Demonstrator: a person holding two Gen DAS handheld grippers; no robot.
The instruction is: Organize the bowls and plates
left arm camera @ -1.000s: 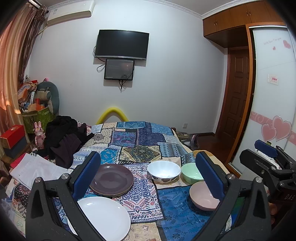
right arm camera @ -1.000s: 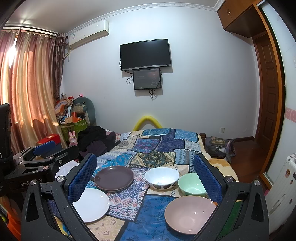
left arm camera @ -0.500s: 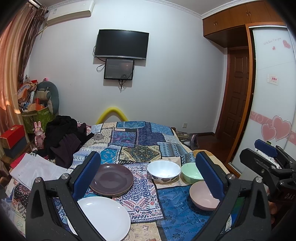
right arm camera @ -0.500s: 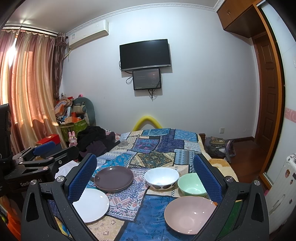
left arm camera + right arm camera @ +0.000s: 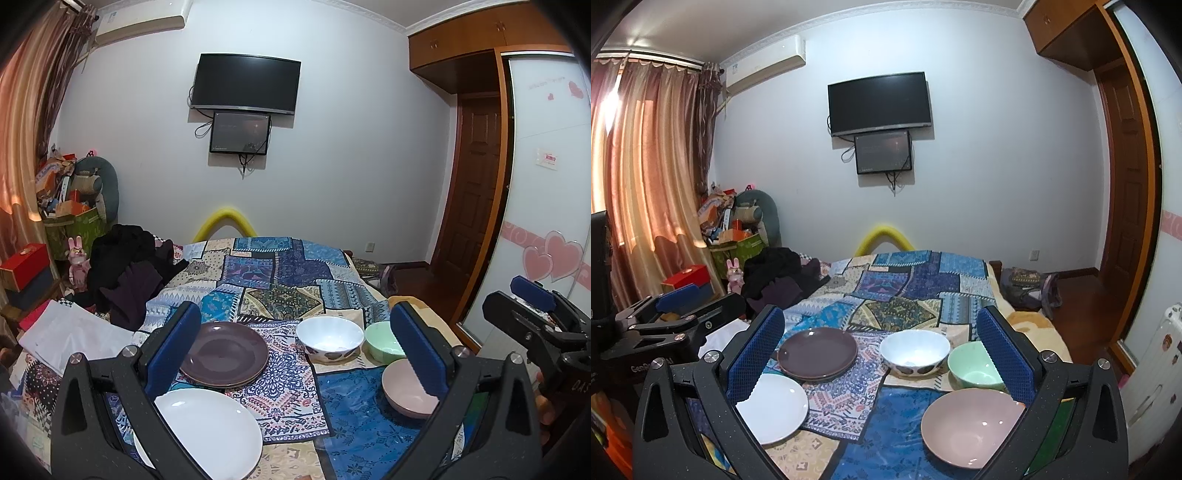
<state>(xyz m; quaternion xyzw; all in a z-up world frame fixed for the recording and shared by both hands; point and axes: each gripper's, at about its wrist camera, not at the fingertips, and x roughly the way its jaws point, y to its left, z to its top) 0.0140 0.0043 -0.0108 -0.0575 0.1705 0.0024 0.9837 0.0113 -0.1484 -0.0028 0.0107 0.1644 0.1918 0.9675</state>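
Both tongs are hovering wide open and gripping nothing: the left gripper (image 5: 295, 354) and the right gripper (image 5: 881, 354) are facing the patchwork cloth (image 5: 908, 288). On it, the purple plate (image 5: 817, 349) is lying at 11 o'clock, the white plate (image 5: 774, 408) at 8, the white bowl (image 5: 915, 350) at 12, the green bowl (image 5: 973, 365) at 2, and the pink bowl (image 5: 971, 428) at 4, all 5 apart. They are looking rigid, glossy and probably breakable; pinching a rim edge seems the safest hold, since slick glaze may be slipping between pads.
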